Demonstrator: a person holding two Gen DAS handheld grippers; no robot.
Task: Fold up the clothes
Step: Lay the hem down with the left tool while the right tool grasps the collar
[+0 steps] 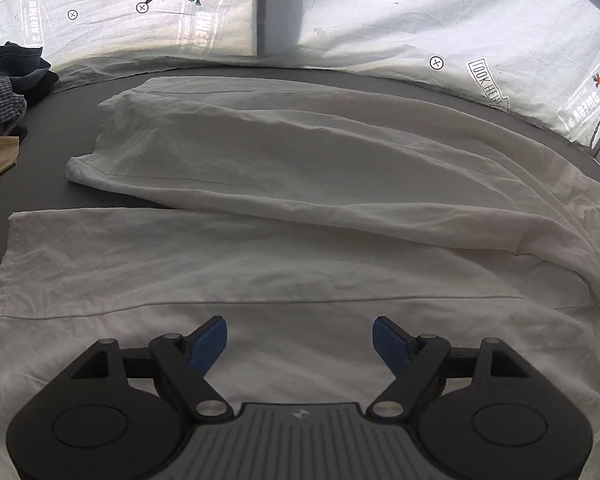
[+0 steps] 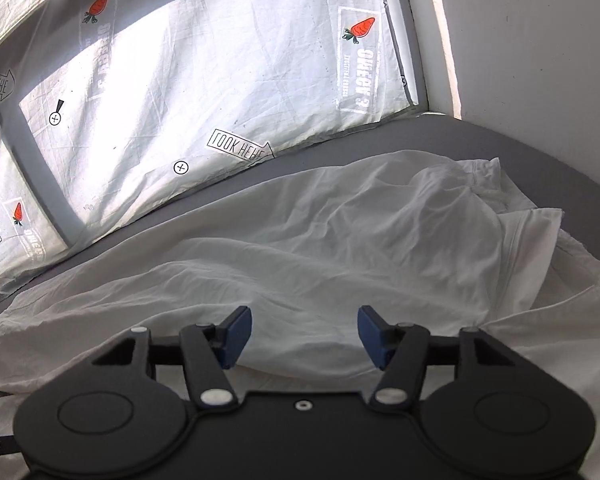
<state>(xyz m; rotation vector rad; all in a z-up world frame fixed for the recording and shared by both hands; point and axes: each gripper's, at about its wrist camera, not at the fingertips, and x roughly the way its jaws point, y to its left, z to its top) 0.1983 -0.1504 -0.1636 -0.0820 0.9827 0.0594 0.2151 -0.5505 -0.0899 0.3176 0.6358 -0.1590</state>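
A pair of white trousers lies spread on a dark grey table, its two legs running toward the left. My left gripper is open and empty, hovering over the near leg. In the right wrist view the rumpled waist end of the same white trousers lies bunched, with folded hems at the right. My right gripper is open and empty just above the cloth.
A pile of dark and checked clothes with a tan piece sits at the table's far left. A white printed sheet with carrots covers the window behind. A white wall stands at the right.
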